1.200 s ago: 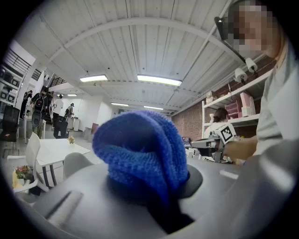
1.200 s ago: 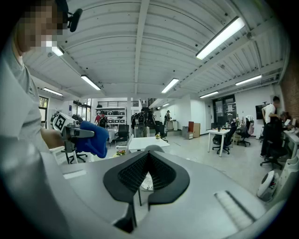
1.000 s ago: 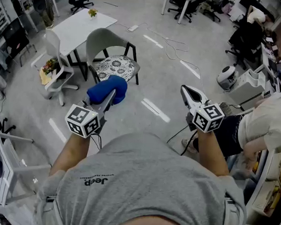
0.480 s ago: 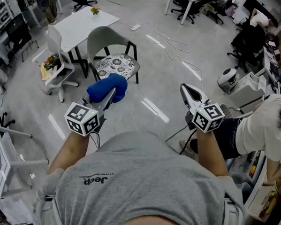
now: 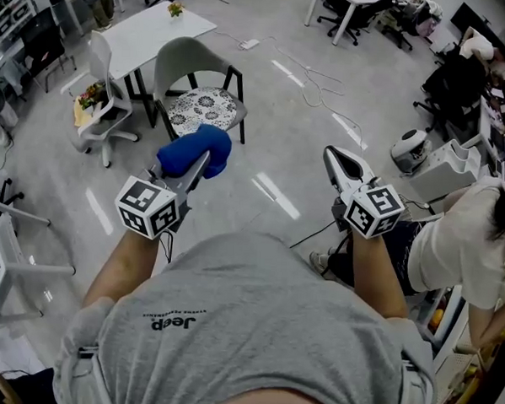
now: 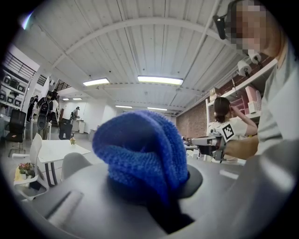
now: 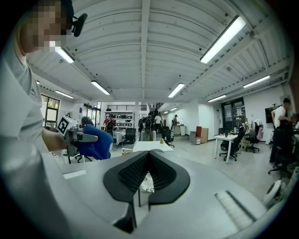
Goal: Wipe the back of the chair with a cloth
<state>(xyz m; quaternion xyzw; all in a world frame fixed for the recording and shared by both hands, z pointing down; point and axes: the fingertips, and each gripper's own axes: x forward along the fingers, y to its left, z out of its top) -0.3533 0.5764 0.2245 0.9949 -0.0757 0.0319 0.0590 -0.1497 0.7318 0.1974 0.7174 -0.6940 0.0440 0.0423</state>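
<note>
Wiping not yet begun, I judge: my left gripper has its jaws pinching the bunched blue cloth centre-left, well apart from the grey chair upper left, back untouched; right gripper jaws pressed together, empty.

Glossy grey floor — a chair stands on it, a white table just behind, a swivel chair beside them.
</note>
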